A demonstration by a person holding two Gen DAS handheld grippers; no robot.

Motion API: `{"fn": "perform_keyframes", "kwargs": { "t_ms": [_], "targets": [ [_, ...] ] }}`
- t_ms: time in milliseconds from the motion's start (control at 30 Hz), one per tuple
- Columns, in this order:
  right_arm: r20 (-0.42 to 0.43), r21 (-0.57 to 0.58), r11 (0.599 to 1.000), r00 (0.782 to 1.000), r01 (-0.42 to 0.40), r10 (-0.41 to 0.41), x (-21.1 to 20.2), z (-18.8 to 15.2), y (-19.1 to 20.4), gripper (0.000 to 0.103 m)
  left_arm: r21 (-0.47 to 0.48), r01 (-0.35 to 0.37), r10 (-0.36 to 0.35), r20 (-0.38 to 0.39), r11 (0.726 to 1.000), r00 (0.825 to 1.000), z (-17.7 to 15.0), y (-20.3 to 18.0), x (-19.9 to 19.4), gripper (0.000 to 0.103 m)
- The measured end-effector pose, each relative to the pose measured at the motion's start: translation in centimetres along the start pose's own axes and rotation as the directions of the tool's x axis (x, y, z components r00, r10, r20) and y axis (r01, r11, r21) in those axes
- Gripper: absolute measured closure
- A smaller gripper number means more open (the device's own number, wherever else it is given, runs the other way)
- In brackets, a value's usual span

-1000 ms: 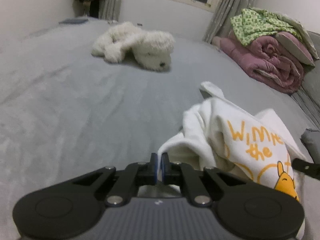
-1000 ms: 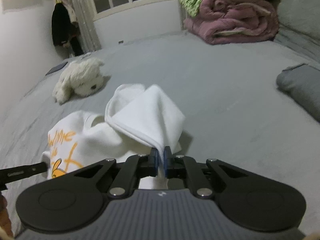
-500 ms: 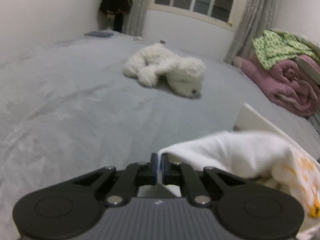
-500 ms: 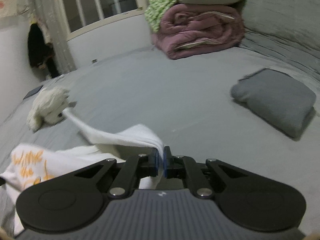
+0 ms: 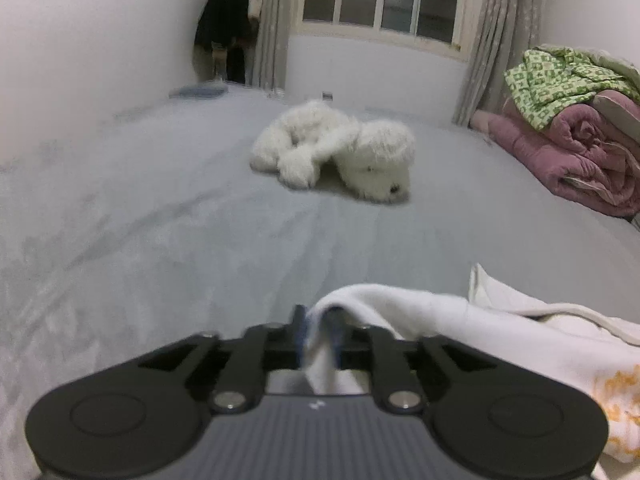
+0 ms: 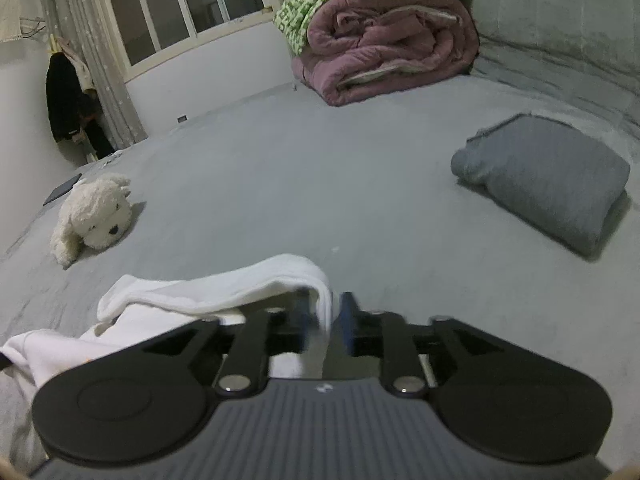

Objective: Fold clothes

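Both grippers are low over the grey bed (image 6: 280,184), each with white cloth between parted fingers. Left gripper (image 5: 318,334) has its jaws a little apart, a fold of the white sweatshirt (image 5: 500,344) running between them; right gripper (image 6: 326,316) stands wider, cloth draped loose in the gap. Looks like a let-go rather than a pinch, though motion blur leaves that unsure. Sweatshirt lies bunched on the bed between the two. Right view alone shows the folded grey garment (image 6: 548,176); left view alone catches the orange print (image 5: 616,392). Plush dog (image 5: 340,148) sits well clear.
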State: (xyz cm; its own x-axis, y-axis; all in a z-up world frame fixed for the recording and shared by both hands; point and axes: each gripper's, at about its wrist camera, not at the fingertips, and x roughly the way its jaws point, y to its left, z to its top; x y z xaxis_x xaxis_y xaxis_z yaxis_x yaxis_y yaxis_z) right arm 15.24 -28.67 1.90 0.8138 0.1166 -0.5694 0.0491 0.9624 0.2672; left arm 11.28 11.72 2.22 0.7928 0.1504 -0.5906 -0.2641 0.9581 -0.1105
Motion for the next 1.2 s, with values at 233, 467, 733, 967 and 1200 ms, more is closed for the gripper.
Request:
{"fn": "perform_keyframes", "kwargs": {
  "t_ms": [233, 467, 733, 967, 1200],
  "targets": [
    [-0.082, 0.013, 0.999, 0.996, -0.039, 0.040, -1.4, -0.8, -0.5, 0.046, -0.086, 0.092, -0.106, -0.170, 0.992, 0.980, -1.4, 0.7, -0.2, 0.057],
    [-0.208, 0.100, 0.990, 0.971, -0.101, 0.120, -2.3, -2.8, -0.8, 0.046, -0.252, 0.206, -0.283, -0.324, 0.946, 0.903, -3.7, 0.6, 0.2, 0.058],
    [-0.334, 0.255, 0.946, 0.900, -0.201, 0.281, -2.4, -5.7, 0.0, 0.046, -0.322, 0.226, -0.337, -0.348, 0.919, 0.875, -5.5, -0.9, 0.5, 0.061],
    [-0.372, 0.375, 0.889, 0.836, -0.261, 0.403, -1.3, -7.3, 1.9, 0.045, -0.361, 0.212, -0.336, -0.325, 0.908, 0.884, -5.8, -1.7, 0.9, 0.074],
    [-0.319, 0.333, 0.899, 0.864, -0.283, 0.390, -2.3, -6.2, 1.8, 0.088, -0.300, 0.185, -0.274, -0.287, 0.936, 0.918, -5.2, -2.4, 1.0, 0.100]
  ]
}}
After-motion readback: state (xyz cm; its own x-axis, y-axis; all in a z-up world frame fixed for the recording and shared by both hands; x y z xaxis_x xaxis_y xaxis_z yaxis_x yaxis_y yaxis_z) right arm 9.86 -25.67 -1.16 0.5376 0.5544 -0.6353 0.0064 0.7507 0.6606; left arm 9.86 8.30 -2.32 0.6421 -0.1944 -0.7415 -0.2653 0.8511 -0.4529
